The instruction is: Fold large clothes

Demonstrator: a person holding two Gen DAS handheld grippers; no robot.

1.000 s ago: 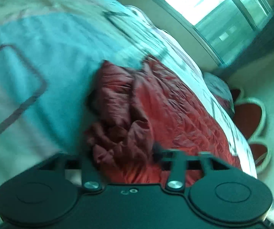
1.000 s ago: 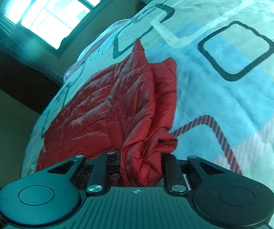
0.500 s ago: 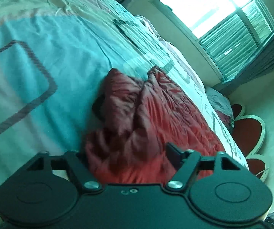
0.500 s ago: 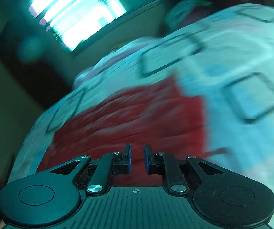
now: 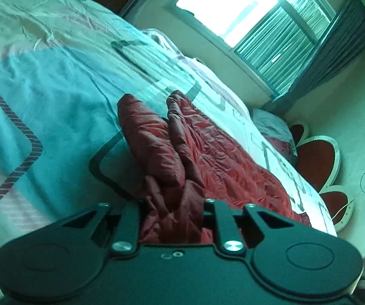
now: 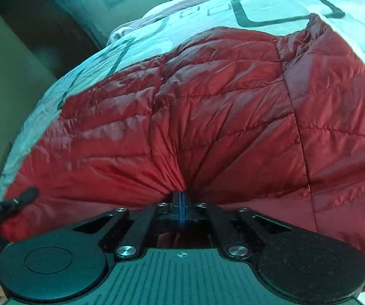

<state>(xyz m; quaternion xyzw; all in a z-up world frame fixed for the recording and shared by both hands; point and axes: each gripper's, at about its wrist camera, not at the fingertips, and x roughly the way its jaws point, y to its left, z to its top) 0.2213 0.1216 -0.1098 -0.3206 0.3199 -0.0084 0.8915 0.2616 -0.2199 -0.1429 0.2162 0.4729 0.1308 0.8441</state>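
the red jacket (image 6: 208,117) lies on the bed (image 5: 43,96). the right tongs (image 6: 181,198) let go, moved, and now pinch its edge tight. the left tongs (image 5: 172,218) are closing on a bunched sleeve. both ready to fold.

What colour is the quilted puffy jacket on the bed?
Red; the quilted puffy jacket shows best in the right wrist view.

Left wrist view sat low over the bed (image 5: 43,106), looking along its tool (image 5: 171,213) and down across the red quilted jacket (image 5: 208,157) toward the window (image 5: 246,7) and far wall. Right wrist view was much nearer, tilted steeply down, the jacket (image 6: 208,106) filling most of its frame. Both views shared the jacket and the patterned bedcover (image 6: 271,2).
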